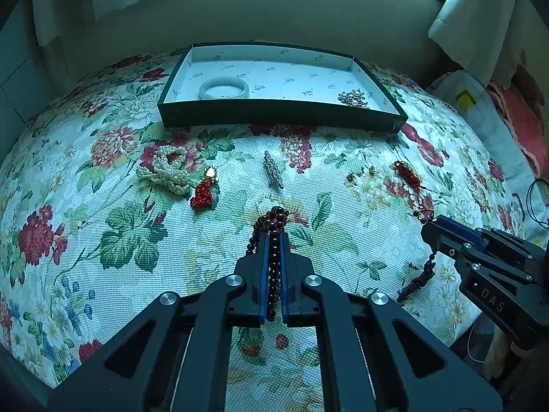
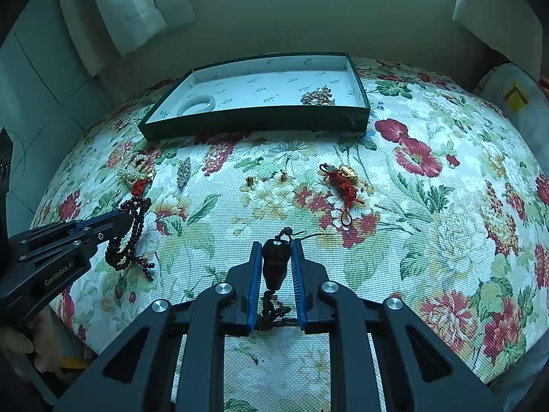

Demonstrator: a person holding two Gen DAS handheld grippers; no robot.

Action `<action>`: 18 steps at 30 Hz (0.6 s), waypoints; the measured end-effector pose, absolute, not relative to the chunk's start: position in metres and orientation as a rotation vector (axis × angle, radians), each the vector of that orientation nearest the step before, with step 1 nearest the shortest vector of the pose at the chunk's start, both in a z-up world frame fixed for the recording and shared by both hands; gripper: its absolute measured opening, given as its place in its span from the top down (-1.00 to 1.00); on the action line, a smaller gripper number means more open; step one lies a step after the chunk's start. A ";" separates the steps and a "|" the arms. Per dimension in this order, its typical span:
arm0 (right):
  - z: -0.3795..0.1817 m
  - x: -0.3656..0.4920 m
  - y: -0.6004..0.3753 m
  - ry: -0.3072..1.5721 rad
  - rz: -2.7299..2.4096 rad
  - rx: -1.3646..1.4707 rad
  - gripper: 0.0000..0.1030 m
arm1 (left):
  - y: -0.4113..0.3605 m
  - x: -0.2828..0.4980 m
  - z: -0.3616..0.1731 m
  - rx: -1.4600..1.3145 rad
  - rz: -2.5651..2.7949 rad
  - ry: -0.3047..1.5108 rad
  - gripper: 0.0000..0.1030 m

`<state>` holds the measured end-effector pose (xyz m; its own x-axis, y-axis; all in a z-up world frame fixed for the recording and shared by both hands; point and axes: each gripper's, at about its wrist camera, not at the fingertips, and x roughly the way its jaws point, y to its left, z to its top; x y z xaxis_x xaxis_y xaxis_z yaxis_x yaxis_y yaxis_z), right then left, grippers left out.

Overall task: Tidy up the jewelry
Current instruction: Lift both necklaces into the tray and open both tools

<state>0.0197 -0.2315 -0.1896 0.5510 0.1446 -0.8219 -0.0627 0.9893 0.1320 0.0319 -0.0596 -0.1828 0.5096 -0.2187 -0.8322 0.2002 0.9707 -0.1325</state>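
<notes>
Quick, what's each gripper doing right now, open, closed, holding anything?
Left gripper: closed on the dark bead string.
Right gripper: closed on the dark pendant.

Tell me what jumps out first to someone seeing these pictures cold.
The left tongs pinch a dark bead strand, while the right tongs clamp a dark pendant above the loud floral cloth. Behind sits a green tray holding a pale bangle at left and a pearl brooch at right.
</notes>
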 end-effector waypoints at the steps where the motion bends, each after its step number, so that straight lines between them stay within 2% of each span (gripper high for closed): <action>1: -0.190 0.020 -0.232 0.980 0.124 0.091 0.66 | -0.059 0.032 -0.183 -0.020 -0.252 1.004 0.89; 18: -0.172 0.027 -0.229 0.942 0.136 0.099 0.66 | -0.061 0.041 -0.159 -0.018 -0.271 0.948 0.89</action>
